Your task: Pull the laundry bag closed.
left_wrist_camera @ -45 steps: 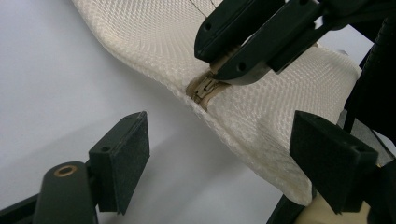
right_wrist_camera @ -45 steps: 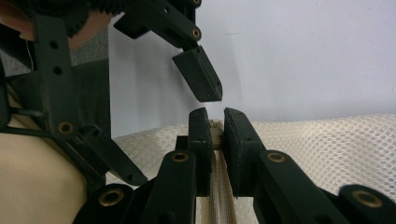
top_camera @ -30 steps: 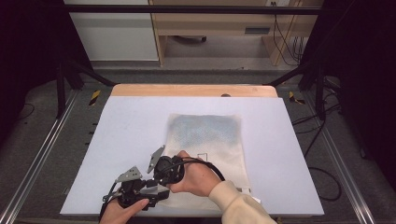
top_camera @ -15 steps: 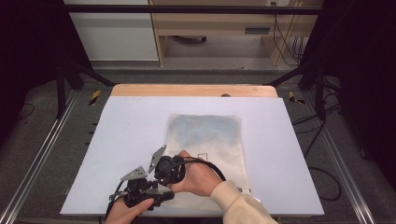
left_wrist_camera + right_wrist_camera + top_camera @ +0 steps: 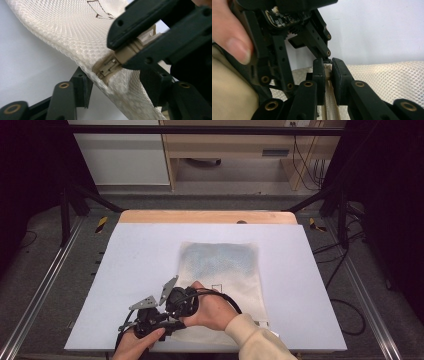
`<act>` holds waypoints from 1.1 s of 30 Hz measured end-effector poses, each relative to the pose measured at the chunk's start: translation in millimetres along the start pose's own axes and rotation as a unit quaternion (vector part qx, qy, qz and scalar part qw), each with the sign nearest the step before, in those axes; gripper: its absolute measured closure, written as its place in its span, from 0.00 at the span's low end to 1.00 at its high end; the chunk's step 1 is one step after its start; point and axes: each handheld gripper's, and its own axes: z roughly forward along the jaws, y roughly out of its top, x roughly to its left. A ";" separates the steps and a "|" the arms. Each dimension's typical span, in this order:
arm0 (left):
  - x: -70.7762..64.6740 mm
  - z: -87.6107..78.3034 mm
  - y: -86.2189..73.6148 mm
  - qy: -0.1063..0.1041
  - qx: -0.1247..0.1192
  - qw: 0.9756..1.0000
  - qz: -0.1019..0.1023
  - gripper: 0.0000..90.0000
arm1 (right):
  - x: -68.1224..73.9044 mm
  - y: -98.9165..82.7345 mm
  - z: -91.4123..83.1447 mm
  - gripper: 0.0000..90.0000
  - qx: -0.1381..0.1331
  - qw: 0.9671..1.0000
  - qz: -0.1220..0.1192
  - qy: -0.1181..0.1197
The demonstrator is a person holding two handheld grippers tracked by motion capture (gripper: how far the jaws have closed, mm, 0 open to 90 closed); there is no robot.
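Observation:
A cream mesh bag (image 5: 220, 260) lies flat on the white table (image 5: 135, 255), its near left corner raised. My right gripper (image 5: 327, 67) is shut on the beige zipper end there, with the zipper tape (image 5: 329, 105) running between its jaws. In the left gripper view, that right gripper (image 5: 130, 50) pinches the beige tab just past the zipper slider (image 5: 107, 68). My left gripper (image 5: 117, 85) straddles the bag's edge (image 5: 70, 32). Its jaws have just been closing, with the mesh between them and a gap still showing. From above, the left gripper (image 5: 150, 317) sits close beside the right gripper (image 5: 182, 300).
Both hands crowd the table's near left edge. A wooden strip (image 5: 210, 216) borders the far side. Dark frame rails (image 5: 45, 285) run along the left and right, with cables (image 5: 345, 265) on the floor to the right.
The left gripper has edged slightly toward the bag's corner and its jaws have narrowed. The right gripper and the bag have kept still.

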 end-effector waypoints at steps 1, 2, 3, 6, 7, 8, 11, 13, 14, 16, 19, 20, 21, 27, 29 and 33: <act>0.1 -0.1 -0.2 0.000 0.001 1.000 0.000 0.54 | -0.1 -0.1 0.1 0.91 0.000 1.000 -0.001 0.000; 0.3 -0.3 -0.4 0.000 0.002 1.000 0.000 0.56 | 0.3 -0.2 0.0 0.91 -0.001 1.000 0.001 -0.001; 0.6 -0.3 -0.6 -0.001 0.001 1.000 -0.001 0.58 | 0.2 -0.5 0.0 0.91 -0.004 1.000 -0.001 0.000; 1.5 -1.2 -0.7 -0.001 0.002 1.000 -0.002 0.65 | 0.5 -1.1 -1.0 0.91 -0.004 1.000 0.001 -0.001; 2.0 -1.8 -0.5 -0.002 0.000 1.000 -0.003 0.65 | 0.5 -1.1 -1.0 0.91 -0.004 1.000 0.001 -0.001; 2.5 -2.5 -0.4 -0.002 0.000 1.000 -0.004 0.67 | 0.5 -1.3 -1.7 0.91 -0.003 1.000 0.001 0.000; 3.7 -2.4 -0.5 -0.003 0.003 1.000 -0.004 0.71 | 0.0 -2.0 -2.9 0.91 0.000 1.000 0.000 -0.001; 4.4 -2.1 -0.6 -0.002 0.005 1.000 -0.004 0.74 | 0.1 -2.4 -2.4 0.91 -0.001 1.000 0.000 -0.001; 4.7 -1.8 -0.6 -0.002 0.005 1.000 -0.005 0.74 | 0.1 -2.4 -2.4 0.91 -0.001 1.000 0.000 -0.001; 5.9 -1.4 -0.7 -0.002 0.007 1.000 -0.007 0.77 | 0.1 -2.4 -1.7 0.91 -0.002 1.000 -0.001 -0.001; 7.0 -1.4 -0.7 -0.004 0.006 1.000 -0.009 0.82 | 0.2 -2.5 -1.2 0.91 -0.002 1.000 0.000 -0.002; 7.1 -1.3 -0.6 -0.005 0.006 1.000 -0.009 0.82 | 0.3 -2.6 -1.3 0.91 -0.003 1.000 -0.001 -0.003; 7.2 -1.3 -0.5 -0.005 0.007 1.000 -0.008 0.83 | 0.1 -2.8 -1.3 0.91 -0.004 1.000 -0.001 -0.003; 8.1 -0.5 0.0 -0.003 0.008 1.000 -0.006 0.89 | -0.4 -5.7 -1.1 0.91 -0.006 1.000 -0.002 -0.004; 8.1 -0.9 0.5 -0.003 0.008 1.000 -0.005 0.90 | -0.6 -6.5 -1.6 0.91 -0.005 1.000 -0.005 -0.004; 8.4 -1.6 0.8 -0.004 0.009 1.000 -0.009 0.91 | 0.0 -8.6 -1.0 0.91 -0.008 1.000 -0.011 -0.010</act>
